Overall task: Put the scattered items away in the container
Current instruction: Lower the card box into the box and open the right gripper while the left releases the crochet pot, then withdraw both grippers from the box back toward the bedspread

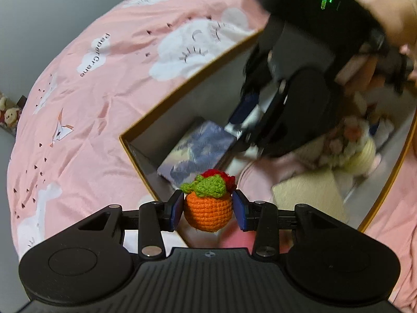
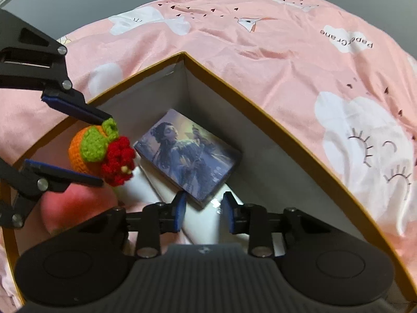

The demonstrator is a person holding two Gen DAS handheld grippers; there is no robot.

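Observation:
My left gripper (image 1: 208, 210) is shut on an orange crocheted ball with green leaves and a red flower (image 1: 208, 206), held over the near corner of an open cardboard box (image 1: 146, 167). The toy also shows in the right wrist view (image 2: 101, 151) between the left gripper's fingers (image 2: 78, 178). My right gripper (image 2: 203, 210) is open and empty inside the box (image 2: 260, 109), just above a picture card box (image 2: 187, 154) lying on the bottom. The picture card box (image 1: 198, 151) and the right gripper (image 1: 247, 120) show blurred in the left wrist view.
The box rests on a pink bedspread (image 1: 86, 109) with white clouds. Inside lie a pink soft item (image 2: 78, 208), a white object (image 2: 200, 224), a beige card (image 1: 307, 195) and a pale plush toy (image 1: 357, 151). Plush toys (image 1: 7, 114) stand beyond the bed.

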